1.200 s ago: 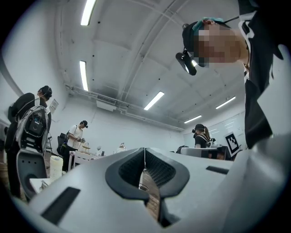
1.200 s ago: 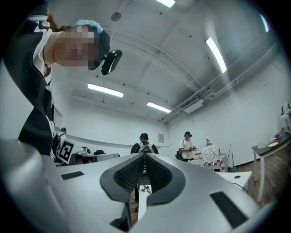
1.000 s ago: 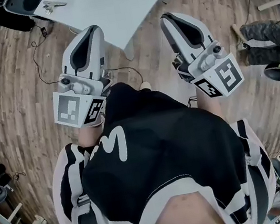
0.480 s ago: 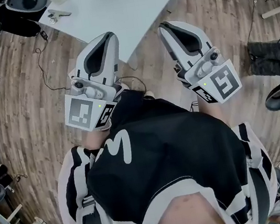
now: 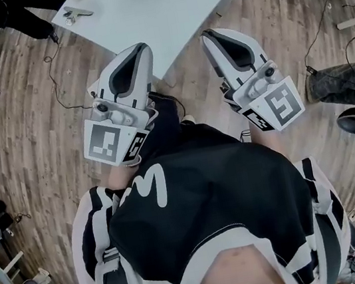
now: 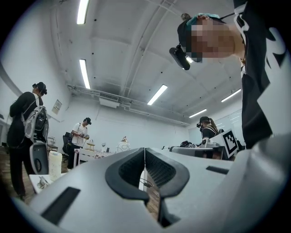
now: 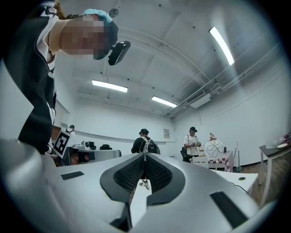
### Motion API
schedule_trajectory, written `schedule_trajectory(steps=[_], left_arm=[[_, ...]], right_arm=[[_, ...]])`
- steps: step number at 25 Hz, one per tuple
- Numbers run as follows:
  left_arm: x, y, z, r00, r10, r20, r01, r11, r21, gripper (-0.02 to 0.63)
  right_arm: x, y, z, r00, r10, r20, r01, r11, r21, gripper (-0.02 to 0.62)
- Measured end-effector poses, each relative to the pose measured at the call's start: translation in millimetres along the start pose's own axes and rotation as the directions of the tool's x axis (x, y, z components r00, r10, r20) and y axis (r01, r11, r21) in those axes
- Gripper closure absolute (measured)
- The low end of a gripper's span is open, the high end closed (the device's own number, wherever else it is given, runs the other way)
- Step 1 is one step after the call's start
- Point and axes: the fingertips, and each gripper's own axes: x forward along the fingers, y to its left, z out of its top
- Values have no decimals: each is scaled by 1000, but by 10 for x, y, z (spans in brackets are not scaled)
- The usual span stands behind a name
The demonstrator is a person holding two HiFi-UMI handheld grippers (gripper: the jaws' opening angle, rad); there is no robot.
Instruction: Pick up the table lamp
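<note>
Tool L (image 5: 138,49) & tool R (image 5: 211,34) side by side, tilted slightly up, both clenched, empty

Room as I see it: wood-plank floor (image 5: 23,143), loose cables (image 5: 51,85) trailing across it; white table (image 5: 162,12) ahead; white walls (image 6: 136,129) and white ceiling (image 6: 136,45) carrying long strip lights (image 6: 84,73); small table with checked cloth (image 7: 226,159) near the far wall.

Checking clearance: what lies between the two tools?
Head view: a white table corner and wooden floor lie between the left tool and right tool.
</note>
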Motion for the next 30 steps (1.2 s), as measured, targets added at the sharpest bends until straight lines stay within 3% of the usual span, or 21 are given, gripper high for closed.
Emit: schedule_trajectory(steps=[11, 30], left_arm=[[292, 339, -60, 999, -51, 9, 51, 999, 4, 600], [1281, 1543, -147, 972, -233, 10, 233, 972, -19, 600]], right_arm=[[313, -250, -73, 999, -39, 2, 39, 999, -37, 569], [1497, -1014, -333, 977, -210, -22, 207, 975, -85, 569]])
